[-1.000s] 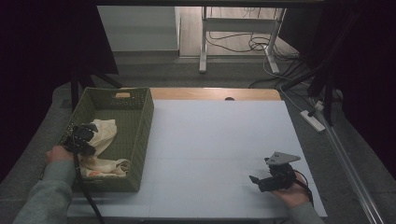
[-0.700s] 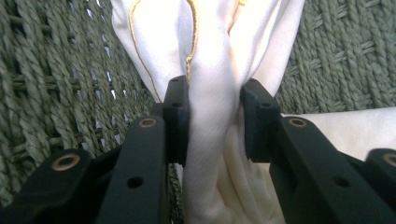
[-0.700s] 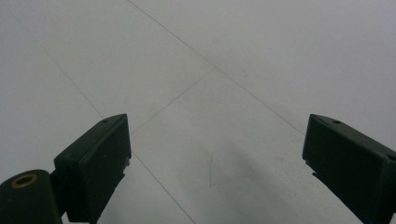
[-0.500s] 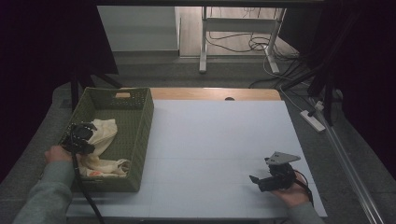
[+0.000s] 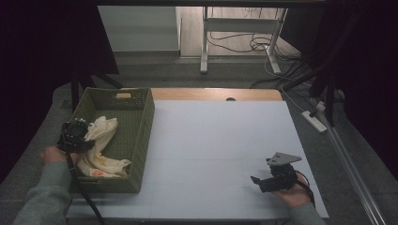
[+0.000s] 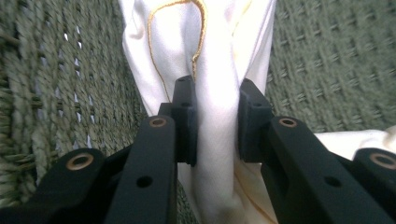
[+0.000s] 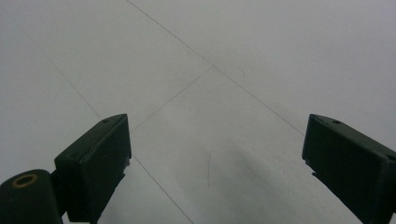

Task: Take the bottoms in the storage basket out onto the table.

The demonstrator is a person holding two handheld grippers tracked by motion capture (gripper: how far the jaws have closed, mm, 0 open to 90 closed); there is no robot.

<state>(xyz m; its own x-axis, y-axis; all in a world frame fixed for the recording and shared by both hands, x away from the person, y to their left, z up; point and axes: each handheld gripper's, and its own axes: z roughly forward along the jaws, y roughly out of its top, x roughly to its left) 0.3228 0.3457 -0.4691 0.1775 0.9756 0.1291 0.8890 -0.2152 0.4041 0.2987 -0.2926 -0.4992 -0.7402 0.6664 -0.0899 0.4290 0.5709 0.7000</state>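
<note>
Left gripper view: fingers (image 6: 187, 121) pinch a fold of white cloth (image 6: 215, 70); thin hold, it may slip into the basket (image 6: 327, 60). Right gripper (image 5: 274, 180) gapes wide.

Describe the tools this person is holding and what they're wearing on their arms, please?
Each hand grips a black tool with two blocky black jaws; brass-coloured rivets mark the jaw arms. The left gripper trails a black cable toward the table's near edge. The right gripper carries a grey three-cornered plate on top and a thin dark cable beside the hand. Both sleeves are grey-green.
</note>
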